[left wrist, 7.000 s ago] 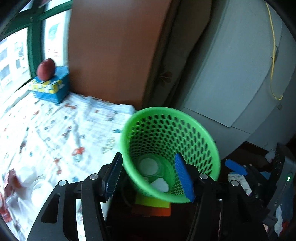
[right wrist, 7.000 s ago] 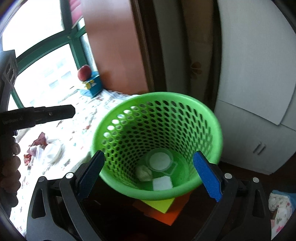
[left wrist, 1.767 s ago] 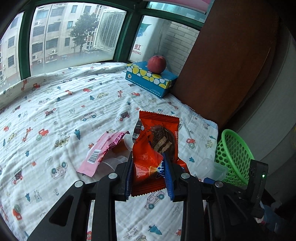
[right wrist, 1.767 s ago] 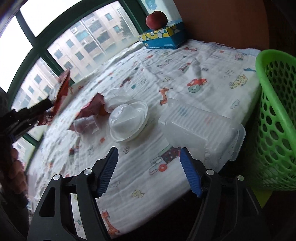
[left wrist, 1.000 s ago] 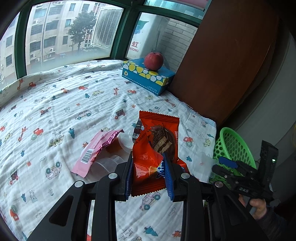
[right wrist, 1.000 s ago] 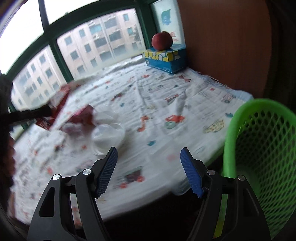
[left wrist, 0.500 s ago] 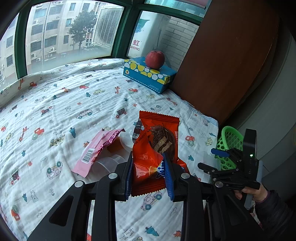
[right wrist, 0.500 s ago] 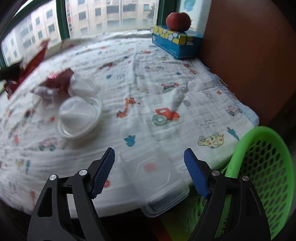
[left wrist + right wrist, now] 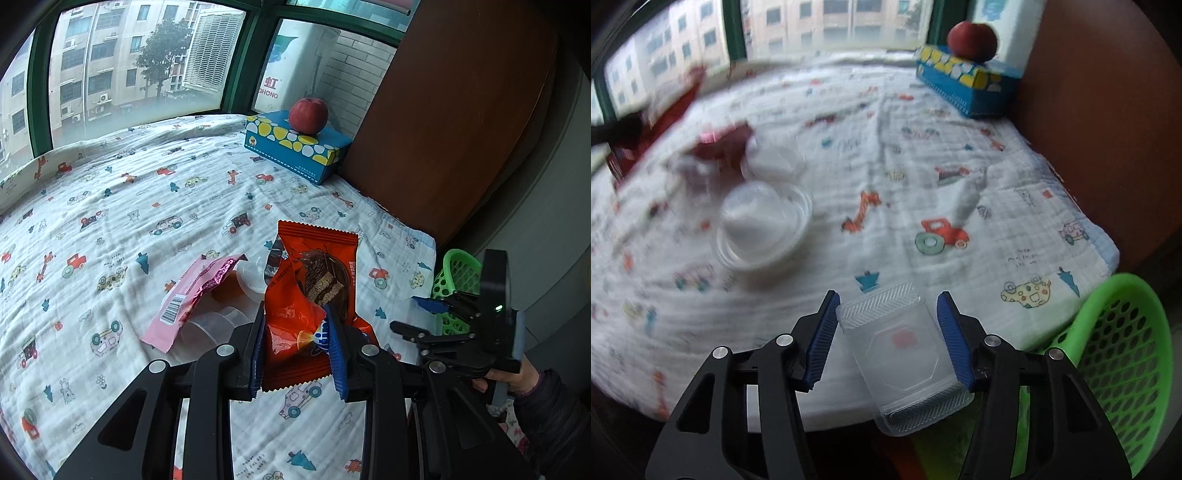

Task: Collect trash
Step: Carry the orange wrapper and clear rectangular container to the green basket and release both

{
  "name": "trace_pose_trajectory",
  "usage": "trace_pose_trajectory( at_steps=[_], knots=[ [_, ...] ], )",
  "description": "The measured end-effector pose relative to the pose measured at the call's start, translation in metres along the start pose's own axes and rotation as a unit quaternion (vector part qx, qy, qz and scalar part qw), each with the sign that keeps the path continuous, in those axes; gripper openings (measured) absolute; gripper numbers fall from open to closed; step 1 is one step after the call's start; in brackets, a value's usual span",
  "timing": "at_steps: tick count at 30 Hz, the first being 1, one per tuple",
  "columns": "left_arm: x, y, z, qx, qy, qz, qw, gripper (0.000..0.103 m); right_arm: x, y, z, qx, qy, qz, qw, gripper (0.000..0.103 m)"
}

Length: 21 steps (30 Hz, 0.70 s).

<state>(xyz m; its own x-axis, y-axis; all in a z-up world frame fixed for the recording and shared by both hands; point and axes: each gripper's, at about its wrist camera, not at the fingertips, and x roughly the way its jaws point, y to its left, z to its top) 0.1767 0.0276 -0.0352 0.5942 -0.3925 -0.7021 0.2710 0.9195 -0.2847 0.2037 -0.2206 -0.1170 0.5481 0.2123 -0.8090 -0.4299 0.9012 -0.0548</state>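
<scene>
My left gripper (image 9: 297,354) is shut on an orange snack wrapper (image 9: 314,280), held upright above the car-print cloth (image 9: 147,184). Behind it lie a pink wrapper (image 9: 192,295) and clear plastic cups (image 9: 218,321). At the cloth's near right edge, my right gripper (image 9: 886,332) has its jaws closing on a clear plastic container (image 9: 901,343); both blue pads meet its sides. The same gripper (image 9: 410,314) shows in the left wrist view, held by a hand (image 9: 509,380). A green mesh basket (image 9: 1123,350) stands just right of the container, below the cloth's edge.
A blue tissue box (image 9: 295,147) with a red apple (image 9: 308,116) on top sits at the far corner by a brown panel (image 9: 461,129). A clear domed cup (image 9: 762,225) and a red wrapper (image 9: 720,147) lie blurred on the cloth. Windows run along the far side.
The right gripper's jaws have narrowed from wide apart to touching the clear container's sides, after it swung from the basket to the cloth's edge. The left gripper keeps still with the orange wrapper.
</scene>
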Motion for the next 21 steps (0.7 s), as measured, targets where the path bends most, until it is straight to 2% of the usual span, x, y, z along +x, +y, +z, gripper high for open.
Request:
trace_pose_trajectory(
  at_steps=[6, 9, 14, 18, 21],
  knots=[
    [0.001, -0.018, 0.007, 0.015, -0.005, -0.017, 0.9997, 0.029, -0.045, -0.017, 0.001, 0.081, -0.061, 0.031, 0.994, 0.054],
    [0.005, -0.036, 0.011, 0.029, -0.003, -0.030, 0.9991, 0.029, -0.072, -0.028, -0.004, 0.111, -0.092, 0.030, 0.989, 0.054],
    [0.016, -0.077, 0.018, 0.057, 0.003, -0.059, 0.9966, 0.029, -0.110, -0.054, -0.021, 0.148, -0.124, -0.004, 0.981, 0.054],
    [0.026, -0.114, 0.022, 0.081, 0.008, -0.081, 0.9933, 0.029, -0.127, -0.080, -0.040, 0.169, -0.126, -0.041, 0.977, 0.054],
    [0.036, -0.144, 0.024, 0.100, 0.014, -0.095, 0.9904, 0.029, -0.135, -0.100, -0.057, 0.191, -0.124, -0.054, 0.972, 0.054]
  ],
)
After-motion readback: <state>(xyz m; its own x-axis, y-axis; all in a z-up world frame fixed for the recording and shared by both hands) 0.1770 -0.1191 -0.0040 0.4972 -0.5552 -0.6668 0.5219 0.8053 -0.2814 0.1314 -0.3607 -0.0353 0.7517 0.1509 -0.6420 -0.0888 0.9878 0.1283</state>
